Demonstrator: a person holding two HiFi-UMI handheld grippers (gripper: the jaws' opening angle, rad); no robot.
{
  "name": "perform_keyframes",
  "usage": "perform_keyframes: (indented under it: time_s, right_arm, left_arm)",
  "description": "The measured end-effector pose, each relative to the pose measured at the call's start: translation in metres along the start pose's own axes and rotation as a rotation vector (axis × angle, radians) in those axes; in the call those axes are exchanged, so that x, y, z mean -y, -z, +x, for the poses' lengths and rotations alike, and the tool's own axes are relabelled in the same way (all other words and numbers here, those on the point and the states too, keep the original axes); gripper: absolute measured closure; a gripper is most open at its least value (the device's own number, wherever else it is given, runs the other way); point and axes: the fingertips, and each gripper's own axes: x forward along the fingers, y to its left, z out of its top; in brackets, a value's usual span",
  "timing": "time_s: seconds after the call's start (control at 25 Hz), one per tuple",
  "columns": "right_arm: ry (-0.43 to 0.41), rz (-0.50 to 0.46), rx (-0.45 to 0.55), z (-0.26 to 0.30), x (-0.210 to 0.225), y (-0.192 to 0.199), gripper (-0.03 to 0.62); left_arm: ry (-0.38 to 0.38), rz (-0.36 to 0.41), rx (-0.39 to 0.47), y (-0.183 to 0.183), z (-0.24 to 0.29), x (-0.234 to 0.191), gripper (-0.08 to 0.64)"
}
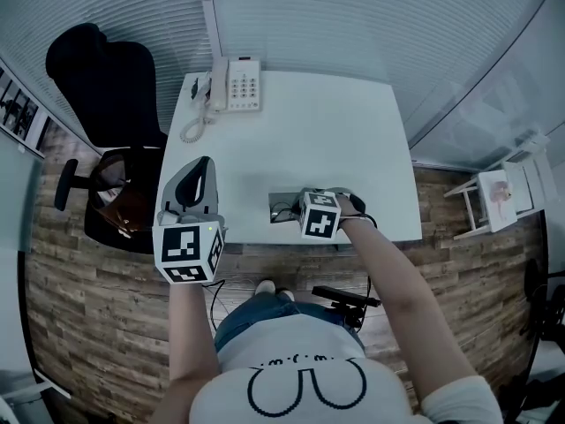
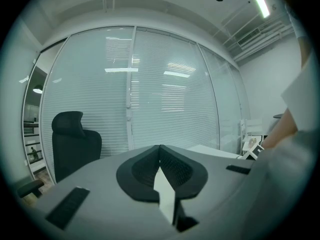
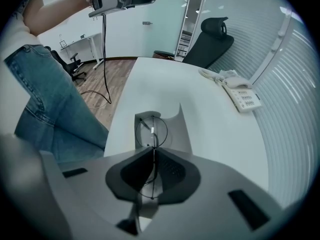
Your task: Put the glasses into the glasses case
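In the right gripper view, thin round wire-rimmed glasses (image 3: 152, 130) hang over an open grey glasses case (image 3: 176, 129) that lies on the white table (image 3: 220, 134). My right gripper (image 3: 154, 149) points steeply down and is shut on the wire frame. In the head view, that gripper (image 1: 305, 208) is at the table's near edge, right over the case (image 1: 281, 200). My left gripper (image 1: 205, 162) is held level above the table's left edge, apart from the case. Its jaws (image 2: 160, 148) are shut with nothing between them.
A white desk telephone (image 1: 237, 85) with a coiled cord sits at the table's far left. A black office chair (image 1: 101, 87) stands left of the table, in front of window blinds (image 2: 165, 94). The person's legs are close to the near table edge. A small white stand (image 1: 499, 193) is at the right.
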Motion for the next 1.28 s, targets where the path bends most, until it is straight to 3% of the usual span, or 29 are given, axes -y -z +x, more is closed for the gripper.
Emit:
perform_keyframes:
  time_s: [0.08, 0.16, 0.24, 0.48, 0.56, 0.76, 0.88, 1.0, 1.28]
  right_arm:
    - [0.024, 0.023, 0.004, -0.003, 0.002, 0.001, 0.554]
    - [0.044, 0.043, 0.006, -0.009, 0.001, 0.003, 0.483]
    - [0.066, 0.063, 0.021, -0.019, 0.001, 0.003, 0.463]
    - [0.175, 0.236, 0.218, -0.072, 0.008, -0.011, 0.323]
    - [0.218, 0.290, 0.264, -0.085, 0.012, -0.010, 0.310]
    - [0.378, 0.445, 0.456, -0.139, 0.020, -0.012, 0.341]
    - [0.522, 0.564, 0.598, -0.188, 0.032, -0.010, 0.488]
    - [0.642, 0.642, 0.723, -0.237, 0.036, -0.004, 0.571]
    - [0.822, 0.746, 0.968, -0.322, 0.025, 0.006, 0.580]
  left_arm:
    - [0.007, 0.000, 0.000, 0.000, -0.001, 0.002, 0.545]
    - [0.013, -0.001, -0.001, 0.000, -0.002, 0.004, 0.545]
    - [0.019, -0.001, 0.003, -0.001, -0.002, 0.005, 0.545]
    - [0.046, -0.003, 0.027, -0.010, 0.000, 0.017, 0.545]
    - [0.060, 0.001, 0.031, -0.012, 0.000, 0.023, 0.545]
    - [0.094, 0.015, 0.045, -0.020, -0.004, 0.037, 0.545]
    - [0.102, 0.021, 0.055, -0.026, -0.004, 0.041, 0.545]
    - [0.112, 0.028, 0.071, -0.034, -0.004, 0.047, 0.545]
    - [0.129, 0.053, 0.117, -0.052, -0.008, 0.061, 0.545]
